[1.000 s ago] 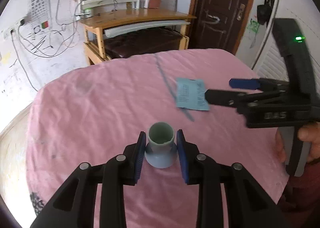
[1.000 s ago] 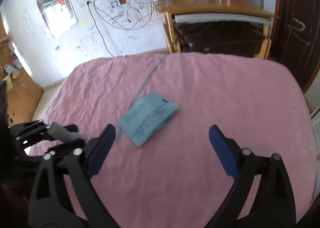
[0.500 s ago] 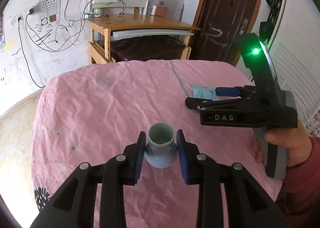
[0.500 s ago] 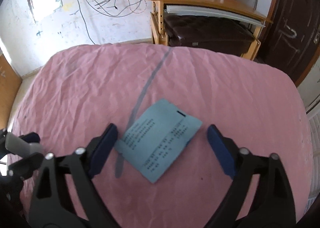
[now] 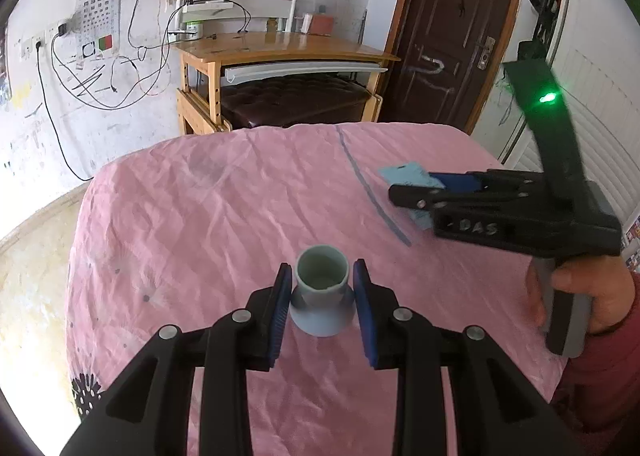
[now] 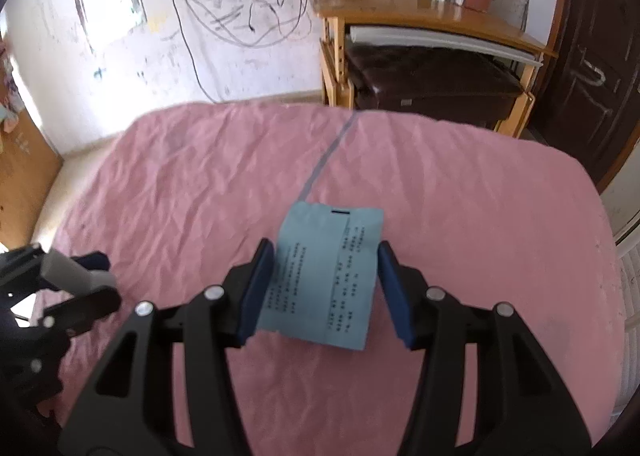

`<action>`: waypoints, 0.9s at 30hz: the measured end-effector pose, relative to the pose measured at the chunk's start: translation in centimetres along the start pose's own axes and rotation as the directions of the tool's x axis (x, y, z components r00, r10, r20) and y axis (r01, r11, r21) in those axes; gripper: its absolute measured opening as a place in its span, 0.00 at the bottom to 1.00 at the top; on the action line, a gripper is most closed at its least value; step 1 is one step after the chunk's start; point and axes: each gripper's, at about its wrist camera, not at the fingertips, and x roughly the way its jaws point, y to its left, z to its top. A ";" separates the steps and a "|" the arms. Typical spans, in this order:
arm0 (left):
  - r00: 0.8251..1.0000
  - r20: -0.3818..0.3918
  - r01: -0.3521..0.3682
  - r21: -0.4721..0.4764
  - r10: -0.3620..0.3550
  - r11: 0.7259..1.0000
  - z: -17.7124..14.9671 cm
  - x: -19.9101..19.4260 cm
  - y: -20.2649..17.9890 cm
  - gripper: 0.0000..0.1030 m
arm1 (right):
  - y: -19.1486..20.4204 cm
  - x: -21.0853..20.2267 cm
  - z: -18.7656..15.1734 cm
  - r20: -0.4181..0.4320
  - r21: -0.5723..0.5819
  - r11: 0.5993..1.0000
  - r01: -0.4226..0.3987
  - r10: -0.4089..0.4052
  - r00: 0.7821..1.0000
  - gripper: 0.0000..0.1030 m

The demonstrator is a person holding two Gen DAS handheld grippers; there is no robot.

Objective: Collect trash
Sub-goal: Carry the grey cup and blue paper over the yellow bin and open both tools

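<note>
A small pale grey-blue plastic cup [image 5: 322, 292] with a narrow round mouth and a wider flared base stands upright just below the middle of the left wrist frame, its hollow showing a greenish inside. A light blue rectangular paper slip [image 6: 326, 276] printed with rows of dark text and a small dark slot near its top edge sits at the centre of the right wrist frame, bent along a lengthwise fold.
</note>
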 end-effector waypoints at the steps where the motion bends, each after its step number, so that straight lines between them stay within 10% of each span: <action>1: 1.000 0.001 -0.002 0.004 0.002 1.000 0.2 0.0 -0.3 0.26 | -0.4 -0.6 0.0 0.013 0.007 1.000 -0.006 0.006 1.000 0.49; 27: 0.993 -0.021 0.118 0.289 -0.117 0.950 5.7 2.9 -20.3 0.26 | -19.5 -12.3 -6.0 0.235 0.306 0.951 0.038 -0.114 0.965 0.49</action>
